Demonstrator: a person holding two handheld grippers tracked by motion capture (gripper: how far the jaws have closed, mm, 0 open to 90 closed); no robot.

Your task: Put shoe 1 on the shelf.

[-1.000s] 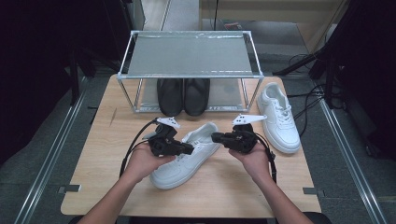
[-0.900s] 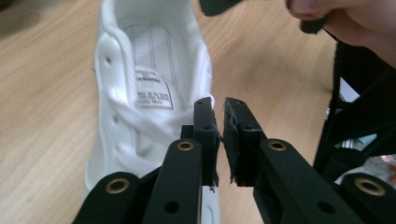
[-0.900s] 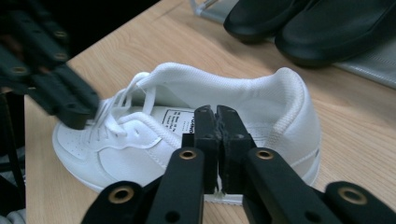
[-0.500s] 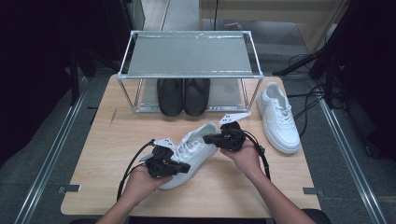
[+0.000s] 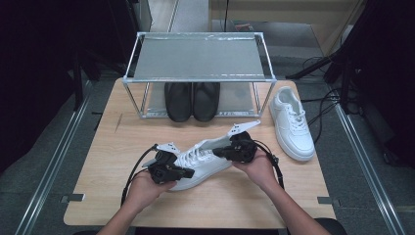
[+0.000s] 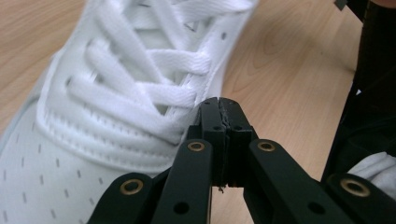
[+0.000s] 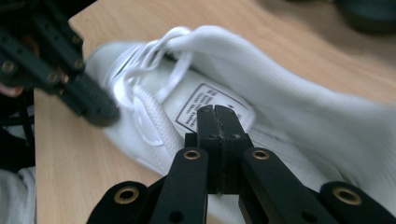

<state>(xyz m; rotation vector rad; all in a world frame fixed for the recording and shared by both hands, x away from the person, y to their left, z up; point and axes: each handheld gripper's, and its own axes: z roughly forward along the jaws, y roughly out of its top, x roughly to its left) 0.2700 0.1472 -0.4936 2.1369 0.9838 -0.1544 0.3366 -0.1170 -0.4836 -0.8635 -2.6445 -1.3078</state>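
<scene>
A white lace-up shoe lies on the wooden table, toe toward the near left. My left gripper is beside its laces near the toe. Its jaws have just finished closing and stand pressed together, with nothing seen between them. At the heel end, my right gripper is shut too, its tips over the tongue's printed label and the opened collar. The left gripper shows blurred at the far end of the shoe in the right gripper view.
A second white shoe lies at the table's right. A metal rack stands at the back, with a pair of black shoes on its lower shelf. Cables trail from both grippers toward the near edge.
My left hand has moved down and toward me, from the shoe's collar to the laces near the toe. The right hand has stayed at the heel end.
</scene>
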